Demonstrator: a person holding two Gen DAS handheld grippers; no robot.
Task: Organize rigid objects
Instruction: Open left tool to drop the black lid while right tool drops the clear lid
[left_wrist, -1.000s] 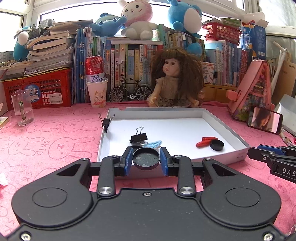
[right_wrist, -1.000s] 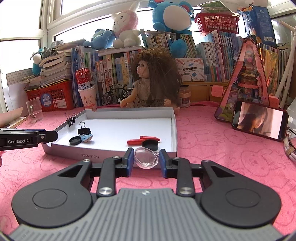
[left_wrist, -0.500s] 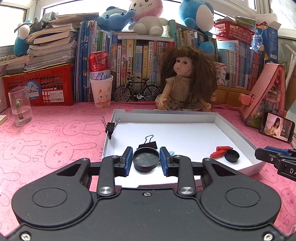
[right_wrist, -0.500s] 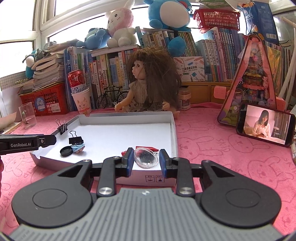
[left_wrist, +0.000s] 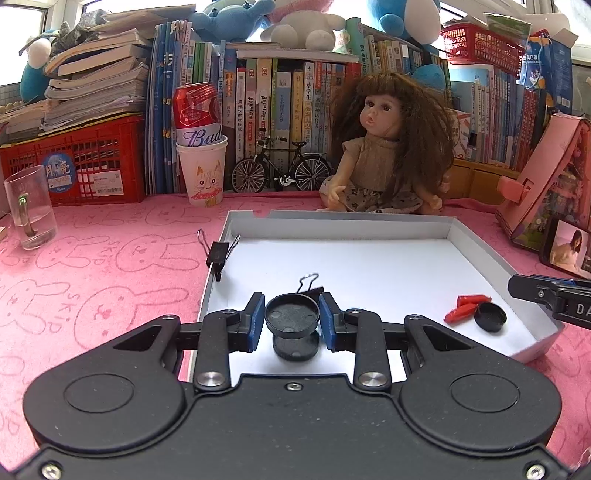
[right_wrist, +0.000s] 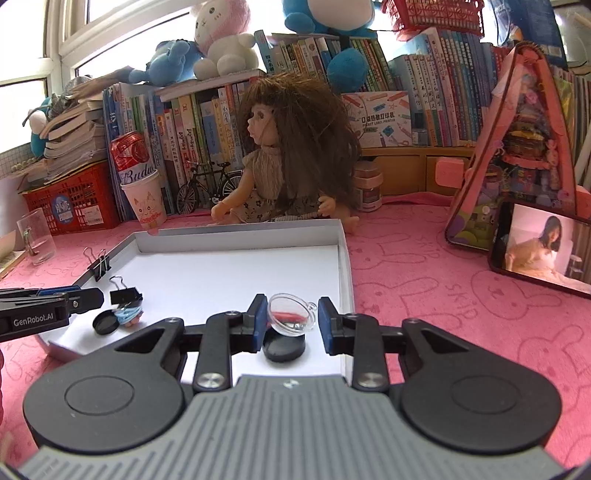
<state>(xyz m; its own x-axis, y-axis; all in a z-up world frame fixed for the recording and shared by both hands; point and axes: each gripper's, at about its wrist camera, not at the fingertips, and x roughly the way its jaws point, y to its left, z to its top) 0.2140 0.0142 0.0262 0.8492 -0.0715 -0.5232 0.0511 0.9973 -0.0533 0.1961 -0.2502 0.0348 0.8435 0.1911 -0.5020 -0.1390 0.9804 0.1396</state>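
A white shallow box (left_wrist: 332, 226) lies on the pink cloth; it also shows in the right wrist view (right_wrist: 236, 236). My left gripper (left_wrist: 291, 320) is shut on a black round cap (left_wrist: 291, 318) above the box's near left part, over another black cap (left_wrist: 295, 345). My right gripper (right_wrist: 290, 320) holds a clear plastic half-shell (right_wrist: 290, 319) over the box's near right corner; small gaps show beside it. Below it lie a black cap (right_wrist: 283, 347) and a red piece. A black binder clip (right_wrist: 125, 295) and a blue item (right_wrist: 127, 314) lie in the box.
A binder clip (left_wrist: 218, 253) grips the box's left wall. A doll (left_wrist: 384, 147), toy bicycle (left_wrist: 280, 168), paper cup with a can (left_wrist: 201, 147), red crate (left_wrist: 77, 166) and books stand behind. A glass (left_wrist: 29, 206) stands left, a phone (right_wrist: 543, 247) and pink house right.
Both grippers have moved forward over the box, each still carrying its item. The right gripper's fingers have spread a little around the clear shell.
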